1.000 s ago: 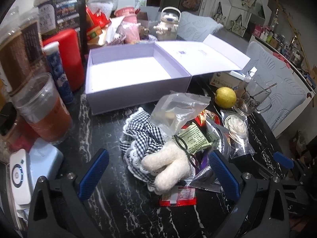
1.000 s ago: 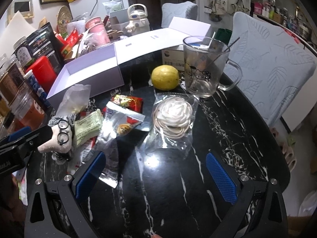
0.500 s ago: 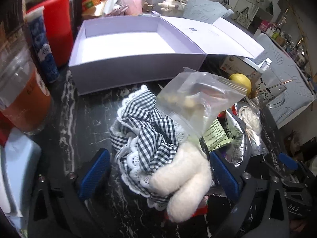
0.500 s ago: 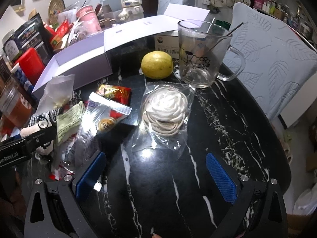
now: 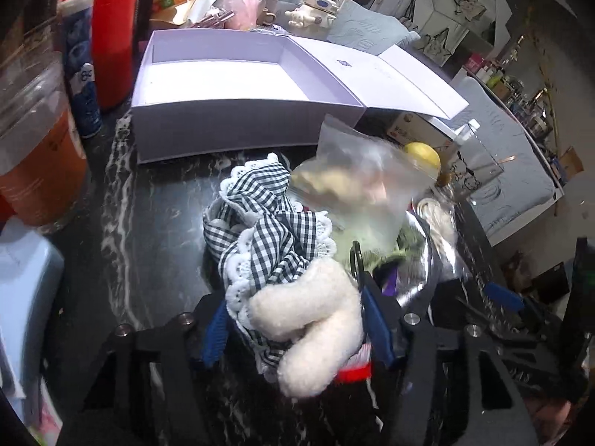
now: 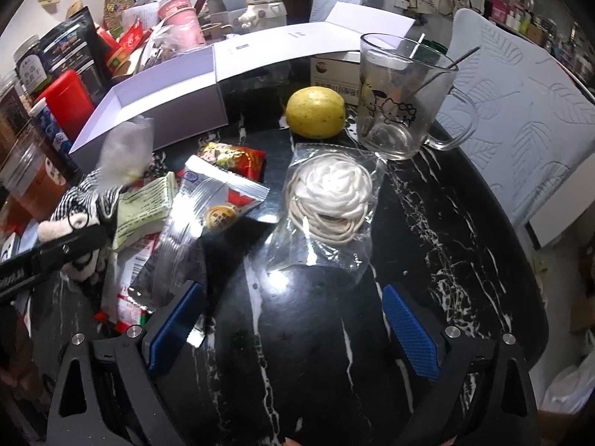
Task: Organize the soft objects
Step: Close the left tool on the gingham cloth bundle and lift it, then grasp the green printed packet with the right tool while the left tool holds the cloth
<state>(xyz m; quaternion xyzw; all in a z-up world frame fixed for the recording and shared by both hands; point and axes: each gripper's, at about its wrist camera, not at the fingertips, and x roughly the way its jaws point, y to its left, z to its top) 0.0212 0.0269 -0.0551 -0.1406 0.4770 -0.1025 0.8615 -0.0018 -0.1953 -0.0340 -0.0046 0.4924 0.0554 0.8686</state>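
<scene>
A white plush toy (image 5: pixel 308 319) in a black-and-white checked dress (image 5: pixel 267 238) lies on the black marble table, with a clear plastic bag (image 5: pixel 357 186) leaning on it. My left gripper (image 5: pixel 295 329) is closing around the toy, and its blue pads touch the lace on one side and a fuzzy leg on the other. An open lilac box (image 5: pixel 223 126) stands empty just beyond. In the right wrist view the toy (image 6: pixel 59 226) shows at far left. My right gripper (image 6: pixel 293 334) hovers open over bare table in front of a bagged coil of white cord (image 6: pixel 331 197).
Snack packets (image 6: pixel 230 156), a lemon (image 6: pixel 316 117) and a glass mug (image 6: pixel 401 100) crowd the table's middle and back. A cup of orange drink (image 5: pixel 33 156), a blue tube (image 5: pixel 81 74) and a red container (image 5: pixel 111 37) stand left of the box. A cushioned chair (image 6: pixel 520 111) is at right.
My left gripper came down and forward onto the plush toy, and its jaws went from wide apart to close against it. The right gripper barely moved.
</scene>
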